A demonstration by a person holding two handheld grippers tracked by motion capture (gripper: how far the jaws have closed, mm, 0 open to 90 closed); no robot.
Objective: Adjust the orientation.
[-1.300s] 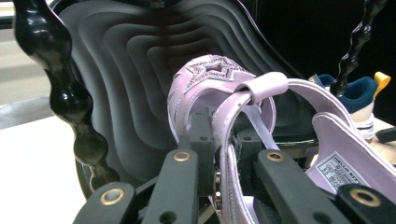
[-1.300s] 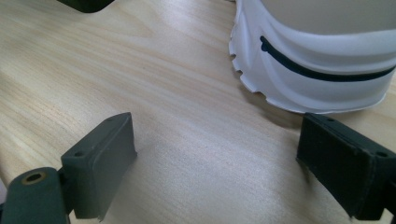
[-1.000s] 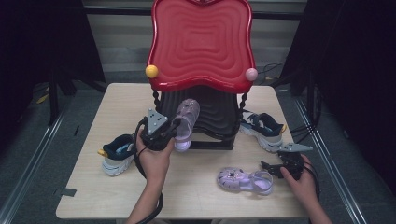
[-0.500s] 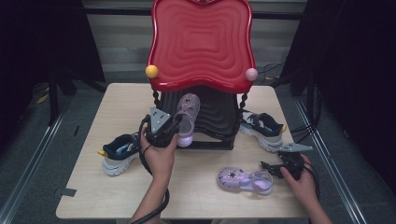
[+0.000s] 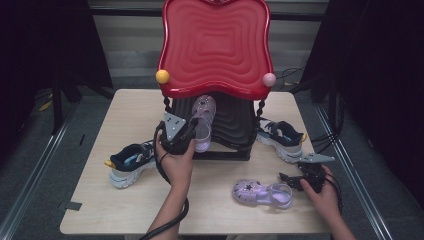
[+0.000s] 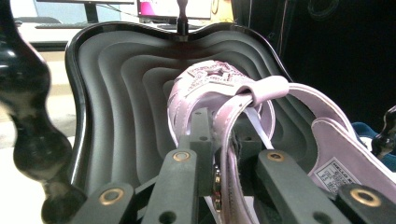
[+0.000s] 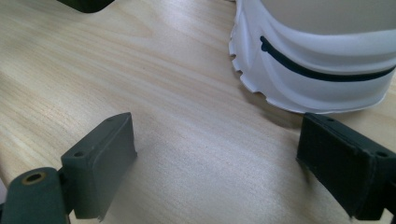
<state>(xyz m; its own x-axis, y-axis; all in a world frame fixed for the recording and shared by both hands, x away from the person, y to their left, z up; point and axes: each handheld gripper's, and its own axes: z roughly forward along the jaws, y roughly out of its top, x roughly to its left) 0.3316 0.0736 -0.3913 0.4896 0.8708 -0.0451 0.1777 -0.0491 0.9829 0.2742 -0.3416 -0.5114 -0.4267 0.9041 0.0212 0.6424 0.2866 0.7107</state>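
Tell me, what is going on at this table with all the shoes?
A person holds tongs in each hand. The left tongs grip a lilac sandal by its strap, over the dark lower shelf of a red-topped rack. The right tongs sit open on the table, beside the second sandal. Two sneakers flank the rack.

Glossy red plastic rack top (image 5: 215, 45), pale matt wood-grain table (image 7: 140, 70)

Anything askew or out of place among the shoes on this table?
The pairs are split up. One lilac sandal is held by its strap in the left tongs over the black shelf, while its mate lies on the table. The two dark sneakers sit at opposite sides. Nothing looks spilled or damaged.
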